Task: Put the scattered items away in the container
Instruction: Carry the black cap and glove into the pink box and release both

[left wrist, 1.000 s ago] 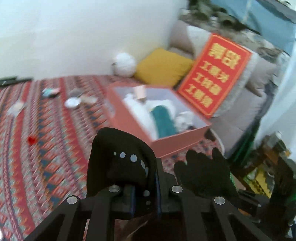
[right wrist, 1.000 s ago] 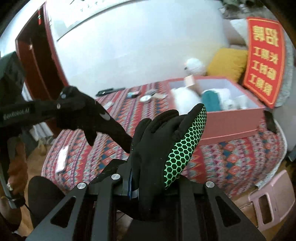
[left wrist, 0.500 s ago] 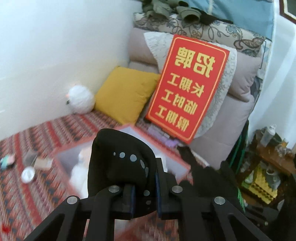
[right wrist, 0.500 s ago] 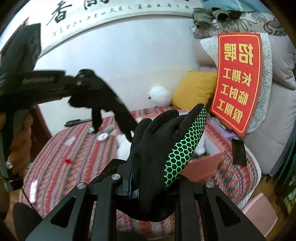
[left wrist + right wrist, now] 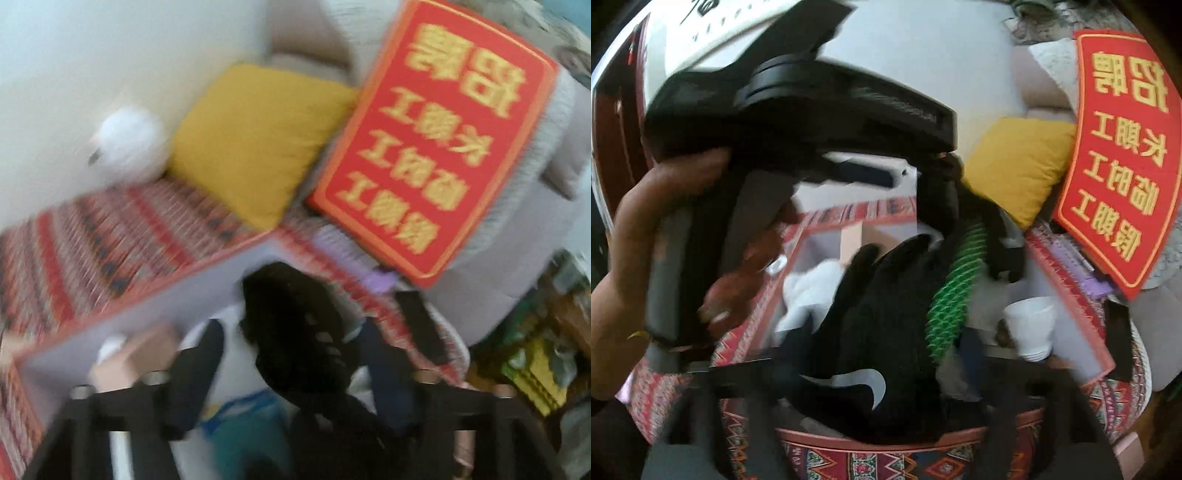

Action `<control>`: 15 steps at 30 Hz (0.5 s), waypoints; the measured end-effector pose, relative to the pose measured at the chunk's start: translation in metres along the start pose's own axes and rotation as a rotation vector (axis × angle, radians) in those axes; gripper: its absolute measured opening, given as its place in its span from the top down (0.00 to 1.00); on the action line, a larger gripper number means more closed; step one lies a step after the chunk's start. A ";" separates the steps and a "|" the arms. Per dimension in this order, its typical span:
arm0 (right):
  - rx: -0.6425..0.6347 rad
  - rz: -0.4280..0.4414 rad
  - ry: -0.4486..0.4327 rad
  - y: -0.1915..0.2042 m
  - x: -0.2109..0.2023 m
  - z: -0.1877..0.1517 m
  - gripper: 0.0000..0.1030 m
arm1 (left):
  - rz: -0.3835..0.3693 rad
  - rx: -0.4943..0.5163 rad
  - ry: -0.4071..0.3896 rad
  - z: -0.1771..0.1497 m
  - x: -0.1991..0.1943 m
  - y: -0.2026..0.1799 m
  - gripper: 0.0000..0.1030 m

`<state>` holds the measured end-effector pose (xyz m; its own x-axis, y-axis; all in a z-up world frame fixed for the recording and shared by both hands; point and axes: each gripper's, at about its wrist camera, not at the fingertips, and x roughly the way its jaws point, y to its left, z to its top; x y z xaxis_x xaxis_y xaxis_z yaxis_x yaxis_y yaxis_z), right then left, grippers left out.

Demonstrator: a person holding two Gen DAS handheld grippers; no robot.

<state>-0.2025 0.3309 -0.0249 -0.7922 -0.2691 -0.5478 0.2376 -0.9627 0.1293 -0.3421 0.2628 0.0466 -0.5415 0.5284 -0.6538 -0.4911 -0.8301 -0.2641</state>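
Black fabric with grey dots identifies the dotted glove (image 5: 295,332). It sits between the 2 fingers of the left gripper (image 5: 293,332), above the open box (image 5: 184,295). The jaws are spread wide and stand clear of the glove on both sides. The picture is heavily blurred, so contact cannot be confirmed.

The green-palmed glove (image 5: 886,332) is black with a green honeycomb palm and a white swoosh mark. It lies between the fingers of the right gripper (image 5: 886,343), also above the box interior. These jaws likewise stand apart, 1 finger on each side of the glove.

The box has a salmon rim and pale inner walls. It holds:
1. a white cup (image 5: 1030,328) near the right wall;
2. a white soft item (image 5: 812,291) toward the left;
3. a teal item (image 5: 251,435) below the left gripper.

In the right wrist view, a bare hand (image 5: 646,258) grips the handle of the left gripper, which fills the upper left of the picture.

The box rests on a red patterned cover (image 5: 92,251). Beyond it a yellow cushion (image 5: 255,140) leans beside a red sign (image 5: 436,140) with gold characters. A white fluffy ball (image 5: 129,144) sits against the wall, left of the cushion. A flat black object (image 5: 421,325) lies on the cover just outside the box, below the sign.
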 end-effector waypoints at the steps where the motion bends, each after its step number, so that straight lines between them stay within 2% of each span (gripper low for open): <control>1: -0.002 -0.001 0.007 0.002 0.005 -0.006 0.09 | 0.023 -0.014 -0.008 -0.009 -0.006 0.009 0.28; 4: 0.023 0.026 0.066 0.003 0.014 -0.019 0.09 | 0.105 -0.043 -0.045 -0.036 -0.031 0.036 0.24; 7: 0.082 0.029 0.069 0.000 0.005 -0.025 0.09 | 0.179 -0.063 -0.063 -0.056 -0.056 0.056 0.22; 12: 0.167 0.022 0.050 0.003 -0.029 -0.031 0.09 | 0.225 -0.098 -0.055 -0.090 -0.097 0.075 0.21; 15: 0.171 0.018 0.029 0.020 -0.056 -0.038 0.09 | 0.236 -0.139 -0.055 -0.119 -0.127 0.079 0.21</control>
<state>-0.1323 0.3279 -0.0231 -0.7717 -0.2877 -0.5672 0.1504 -0.9491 0.2768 -0.2304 0.1090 0.0246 -0.6682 0.3234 -0.6701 -0.2505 -0.9458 -0.2066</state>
